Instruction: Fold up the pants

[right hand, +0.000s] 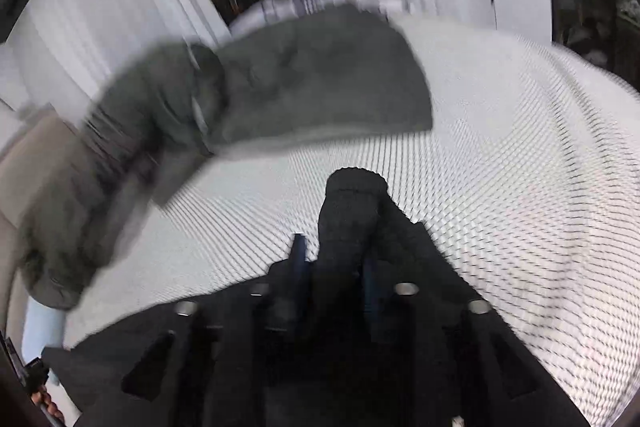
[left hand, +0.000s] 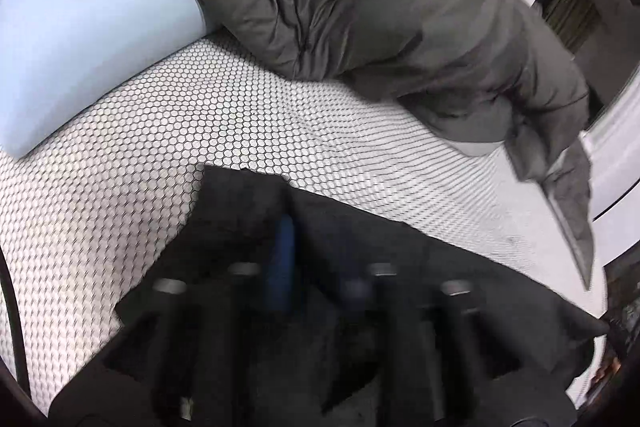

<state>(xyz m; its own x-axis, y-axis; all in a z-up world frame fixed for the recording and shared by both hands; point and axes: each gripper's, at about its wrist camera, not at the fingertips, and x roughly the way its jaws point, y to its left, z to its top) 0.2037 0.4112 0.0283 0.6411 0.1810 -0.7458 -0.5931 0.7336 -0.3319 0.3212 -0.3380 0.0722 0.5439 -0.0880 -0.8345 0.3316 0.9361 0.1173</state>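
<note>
Here, black pants (left hand: 360,239) are seen spread over a white honeycomb-patterned bed cover (left hand: 180,115), filling the 6 o'clock half of the left wrist view. The left gripper (left hand: 320,259) is laid low over this black cloth; one blue finger pad (left hand: 284,259) is visible at about 6 o'clock from centre, the other is blurred, and dark fabric is seen between them. The claw appears to be clamped on the pants, though the blur leaves the contact itself unclear.

In the right wrist view, a bunched fold of the pants (right hand: 352,211) is pinched between the blue pads of the right gripper (right hand: 334,259) and is raised above the cover (right hand: 500,147), just below centre. More of the black cloth is draped toward 7 o'clock.

A grey padded jacket (left hand: 380,19) is heaped at 12 to 2 o'clock in the left view, its far end resting against a pale blue pillow (left hand: 88,35) at 10 o'clock. The same jacket (right hand: 300,87) is shown, smeared by motion blur, at 10 to 12 o'clock in the right view. White curtains (right hand: 100,19) are seen beyond it.
</note>
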